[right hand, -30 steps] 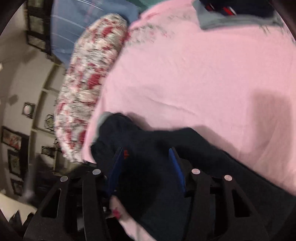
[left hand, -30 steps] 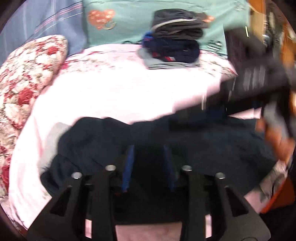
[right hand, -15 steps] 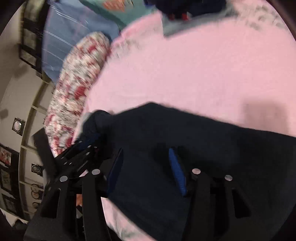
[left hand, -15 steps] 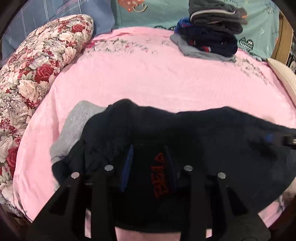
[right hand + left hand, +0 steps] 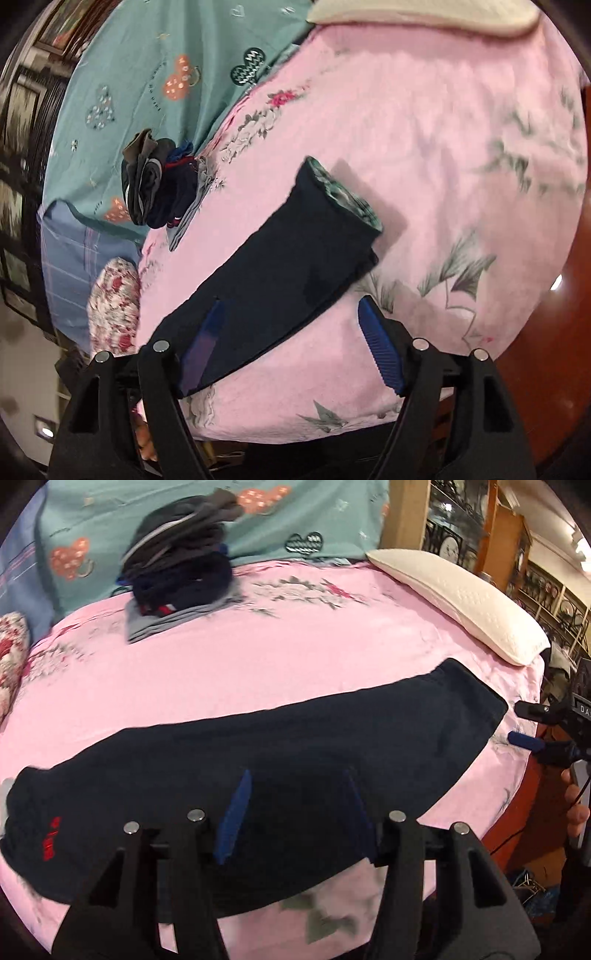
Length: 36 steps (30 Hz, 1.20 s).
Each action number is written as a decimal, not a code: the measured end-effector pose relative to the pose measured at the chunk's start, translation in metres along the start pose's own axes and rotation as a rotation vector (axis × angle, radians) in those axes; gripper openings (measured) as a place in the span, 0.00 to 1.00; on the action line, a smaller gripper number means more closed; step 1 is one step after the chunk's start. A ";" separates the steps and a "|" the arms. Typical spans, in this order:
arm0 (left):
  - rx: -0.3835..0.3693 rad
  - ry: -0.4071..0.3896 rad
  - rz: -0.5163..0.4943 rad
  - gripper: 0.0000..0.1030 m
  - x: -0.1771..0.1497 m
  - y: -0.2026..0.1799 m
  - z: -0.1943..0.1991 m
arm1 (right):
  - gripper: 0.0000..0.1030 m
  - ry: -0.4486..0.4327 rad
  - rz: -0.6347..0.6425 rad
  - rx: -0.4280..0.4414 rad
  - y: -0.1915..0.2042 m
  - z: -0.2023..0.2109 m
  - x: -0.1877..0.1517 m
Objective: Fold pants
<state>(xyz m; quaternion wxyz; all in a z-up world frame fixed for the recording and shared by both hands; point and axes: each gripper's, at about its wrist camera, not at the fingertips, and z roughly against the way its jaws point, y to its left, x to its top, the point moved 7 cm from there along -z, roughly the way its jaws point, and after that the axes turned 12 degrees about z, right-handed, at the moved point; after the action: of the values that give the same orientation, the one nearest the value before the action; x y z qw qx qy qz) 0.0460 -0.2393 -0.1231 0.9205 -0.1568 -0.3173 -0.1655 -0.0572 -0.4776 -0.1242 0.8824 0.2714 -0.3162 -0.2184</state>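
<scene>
Navy pants [image 5: 280, 753] lie stretched across the pink bedsheet [image 5: 229, 664] — waistband cut off at frame edge; left gripper [image 5: 295, 812] and right gripper [image 5: 291, 343] both gape wide, holding nothing.

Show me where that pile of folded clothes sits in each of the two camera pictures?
Left wrist view: the pile of folded clothes is upper left, at the far side of the pink bed.
Right wrist view: the pile is at middle left, turned sideways.
Shared landmark: the teal sheet with hearts behind it.
</scene>
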 end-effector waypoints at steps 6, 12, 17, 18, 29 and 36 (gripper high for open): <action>0.066 0.046 -0.006 0.51 -0.001 -0.015 -0.039 | 0.69 -0.030 0.004 -0.039 -0.012 -0.016 0.018; 0.101 0.067 -0.018 0.54 -0.008 -0.010 -0.052 | 0.42 0.010 0.069 -0.128 -0.019 -0.037 0.026; 0.090 0.060 -0.014 0.56 -0.008 -0.007 -0.052 | 0.13 -0.064 0.076 -0.007 -0.018 -0.039 0.027; 0.080 0.064 0.000 0.56 -0.008 -0.005 -0.051 | 0.13 -0.098 0.092 0.005 -0.013 -0.033 0.028; 0.194 -0.092 0.178 0.50 0.009 0.091 0.034 | 0.13 -0.012 0.730 0.095 0.207 -0.074 -0.022; 0.254 -0.079 0.299 0.50 -0.020 0.156 0.061 | 0.37 0.249 0.873 0.103 0.220 -0.142 -0.110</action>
<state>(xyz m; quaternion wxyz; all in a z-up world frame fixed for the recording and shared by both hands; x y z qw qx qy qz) 0.0623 -0.0715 -0.1188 0.9341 -0.0911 -0.3446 0.0208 0.0083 -0.2016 -0.1296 0.9084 0.1806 -0.3031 0.2243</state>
